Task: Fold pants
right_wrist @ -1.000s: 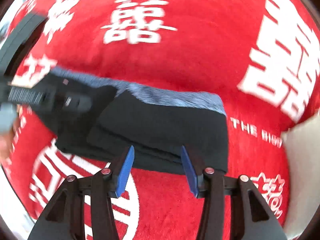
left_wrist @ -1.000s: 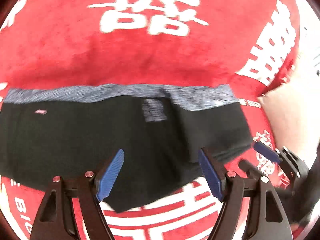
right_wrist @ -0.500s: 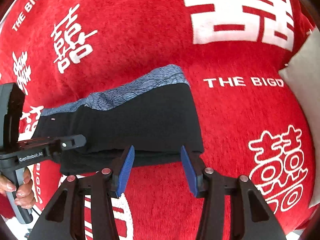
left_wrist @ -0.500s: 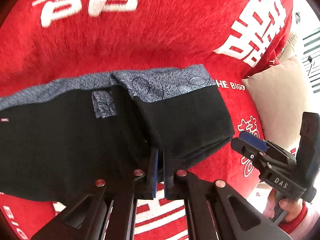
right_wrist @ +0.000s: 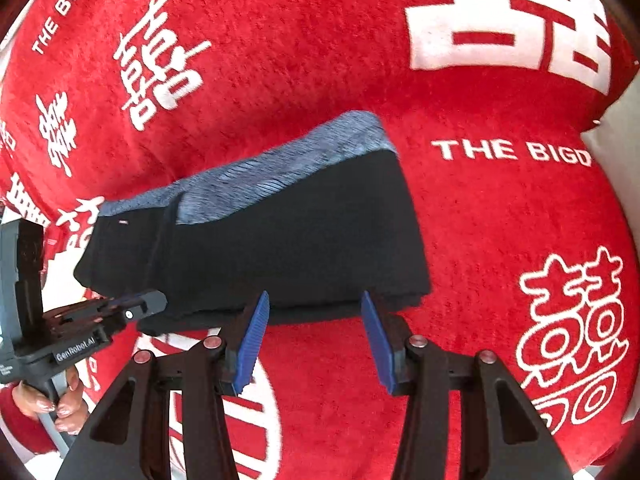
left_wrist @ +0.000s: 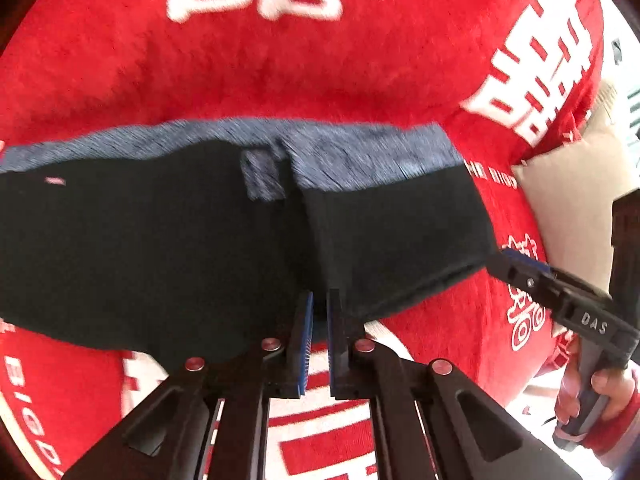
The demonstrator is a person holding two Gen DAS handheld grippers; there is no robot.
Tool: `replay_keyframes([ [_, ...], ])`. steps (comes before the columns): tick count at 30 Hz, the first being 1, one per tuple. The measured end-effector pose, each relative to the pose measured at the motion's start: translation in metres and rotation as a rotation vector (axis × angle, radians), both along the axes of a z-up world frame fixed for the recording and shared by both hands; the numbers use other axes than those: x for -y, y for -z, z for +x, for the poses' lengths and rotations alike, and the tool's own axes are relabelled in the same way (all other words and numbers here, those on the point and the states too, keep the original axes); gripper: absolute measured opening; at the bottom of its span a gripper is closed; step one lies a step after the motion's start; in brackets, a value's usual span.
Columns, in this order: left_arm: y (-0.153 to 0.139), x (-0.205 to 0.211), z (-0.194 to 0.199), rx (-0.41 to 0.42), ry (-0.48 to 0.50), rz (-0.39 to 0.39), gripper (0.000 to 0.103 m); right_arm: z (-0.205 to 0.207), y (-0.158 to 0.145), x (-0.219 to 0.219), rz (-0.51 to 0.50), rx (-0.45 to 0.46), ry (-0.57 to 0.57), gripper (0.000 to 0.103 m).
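Your left gripper has its blue pads pressed together at the near hem of the pants, low in the middle of the left wrist frame; the picture is blurred, so it is hard to be sure, but it looks as if a fold of the black cloth is pinched between the tips. Your right gripper stands spread, its pads either side of the near edge of the pants without pressing on it, low in the centre of the right wrist frame. The pants lie folded on the red blanket with white lettering, their grey-blue waistband turned to the far side and the right part doubled over the left. A pale pillow sits at the right edge of the left view, beside the blanket. Expect the cloth to be light, soft and limp: it will sag and drape from wherever you lift it, and stacked layers may slide apart. Take hold at the near edge through all the layers at once, one gripper toward each end, so the fold lifts evenly and the layers stay square.
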State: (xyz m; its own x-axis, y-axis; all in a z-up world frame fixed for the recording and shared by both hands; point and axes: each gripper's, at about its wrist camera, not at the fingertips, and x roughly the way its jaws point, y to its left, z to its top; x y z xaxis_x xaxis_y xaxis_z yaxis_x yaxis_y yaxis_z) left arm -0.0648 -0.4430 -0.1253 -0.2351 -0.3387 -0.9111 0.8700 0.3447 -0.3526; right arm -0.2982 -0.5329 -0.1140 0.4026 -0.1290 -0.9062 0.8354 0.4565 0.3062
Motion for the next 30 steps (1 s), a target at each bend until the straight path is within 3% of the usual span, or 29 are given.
replay_keyframes([
  [4, 0.003, 0.009, 0.026, -0.002, -0.06, 0.021, 0.006, 0.028, -0.011, 0.01, 0.0, 0.037, -0.055, 0.068],
  [7, 0.012, 0.004, 0.035, 0.027, -0.096, 0.056, 0.006, 0.067, -0.012, 0.02, 0.008, 0.034, -0.12, 0.068],
  [11, 0.021, -0.015, 0.039, 0.118, -0.158, 0.106, 0.006, 0.127, -0.004, 0.021, -0.041, -0.064, -0.202, 0.068],
  [20, 0.035, -0.053, 0.071, 0.103, -0.238, 0.123, 0.006, 0.227, 0.049, -0.011, -0.221, -0.38, -0.329, 0.071],
  [22, 0.038, -0.054, 0.071, 0.095, -0.242, 0.127, 0.005, 0.235, 0.066, -0.016, -0.217, -0.43, -0.37, 0.036],
  [24, 0.038, -0.057, 0.073, 0.084, -0.246, 0.12, 0.006, 0.231, 0.059, -0.011, -0.23, -0.411, -0.326, 0.016],
  [28, 0.038, -0.056, 0.072, 0.1, -0.227, 0.106, 0.006, 0.226, 0.045, 0.009, -0.213, -0.323, -0.219, 0.014],
  [29, 0.04, -0.054, 0.072, 0.1, -0.22, 0.11, 0.006, 0.229, 0.052, 0.014, -0.166, -0.311, -0.218, 0.015],
  [30, 0.04, -0.052, 0.072, 0.097, -0.213, 0.112, 0.006, 0.233, 0.062, 0.018, -0.096, -0.286, -0.225, 0.024],
])
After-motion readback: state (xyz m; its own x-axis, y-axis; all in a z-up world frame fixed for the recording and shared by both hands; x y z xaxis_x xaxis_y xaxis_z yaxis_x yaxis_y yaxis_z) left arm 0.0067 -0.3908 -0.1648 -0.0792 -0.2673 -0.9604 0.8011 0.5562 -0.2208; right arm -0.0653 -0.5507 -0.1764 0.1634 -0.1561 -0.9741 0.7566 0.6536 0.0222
